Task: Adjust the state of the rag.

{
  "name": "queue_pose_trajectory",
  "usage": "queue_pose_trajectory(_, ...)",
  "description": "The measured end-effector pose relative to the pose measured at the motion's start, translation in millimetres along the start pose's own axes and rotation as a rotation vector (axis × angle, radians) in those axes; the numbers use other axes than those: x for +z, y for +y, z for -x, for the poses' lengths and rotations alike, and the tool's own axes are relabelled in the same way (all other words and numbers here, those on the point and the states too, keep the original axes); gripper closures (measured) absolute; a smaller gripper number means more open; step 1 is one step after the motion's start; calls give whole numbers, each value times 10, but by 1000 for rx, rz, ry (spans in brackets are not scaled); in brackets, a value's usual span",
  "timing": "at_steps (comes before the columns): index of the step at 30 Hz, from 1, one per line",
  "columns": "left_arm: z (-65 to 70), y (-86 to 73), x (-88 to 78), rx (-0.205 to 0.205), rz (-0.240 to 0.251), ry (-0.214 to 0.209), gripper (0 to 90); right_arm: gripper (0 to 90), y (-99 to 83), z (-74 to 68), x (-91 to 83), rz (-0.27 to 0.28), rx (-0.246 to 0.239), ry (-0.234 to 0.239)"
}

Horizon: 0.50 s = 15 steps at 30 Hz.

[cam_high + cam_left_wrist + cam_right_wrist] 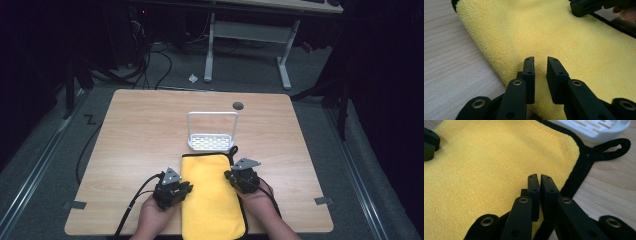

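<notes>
A: Nearest item, left side?
B: Left hand-held gripper (186, 189), carried in a hand (152, 212) at the counter's near edge. Its tips lie over the left edge of the cloth (212, 195). In the left gripper view the jaws stand a narrow gap apart, low over the pile; whether they pinch any of it I cannot tell.

A: Right side?
B: Right hand-held gripper (229, 174), hand (260, 197) behind it, at the cloth's right edge. In the right gripper view (540, 177) the jaws are together, a hairline slit between them, above the yellow pile just inside the black hem (574, 180). Whether fabric sits between the pads I cannot tell.

A: The cloth itself?
B: Yellow, fleecy, black-hemmed, lying flat on the counter (130, 130) between the two grippers. Near end reaches the counter's near edge; far end stops just short of the rack. A black loop (610, 147) sticks out from its far right corner and rests on the wood.

A: Beyond it?
B: White rack (212, 141): perforated base, tall hoop handle, upright, at mid-counter, just beyond the cloth's far end.

A: Farther?
B: Dark round grommet (238, 105) near the far edge of the counter. Behind the counter, grey floor with a white desk frame (250, 35) and cables.
</notes>
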<state>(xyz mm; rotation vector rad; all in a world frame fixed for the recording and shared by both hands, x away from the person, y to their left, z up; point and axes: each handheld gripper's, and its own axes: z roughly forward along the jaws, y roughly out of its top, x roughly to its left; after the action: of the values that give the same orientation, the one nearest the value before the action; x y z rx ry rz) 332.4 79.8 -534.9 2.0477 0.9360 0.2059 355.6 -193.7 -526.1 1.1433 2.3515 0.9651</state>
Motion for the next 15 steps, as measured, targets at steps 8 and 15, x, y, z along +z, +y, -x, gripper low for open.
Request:
queue_pose_trajectory(8, 35, -50, -49, -8, -14, -50, 766, 870, -70, -33, -56, 0, -6, 9)
queue_pose_trajectory(15, 102, -125, -129, -5, -37, -103, 767, 861, -189, -96, -191, -12, -26, 41)
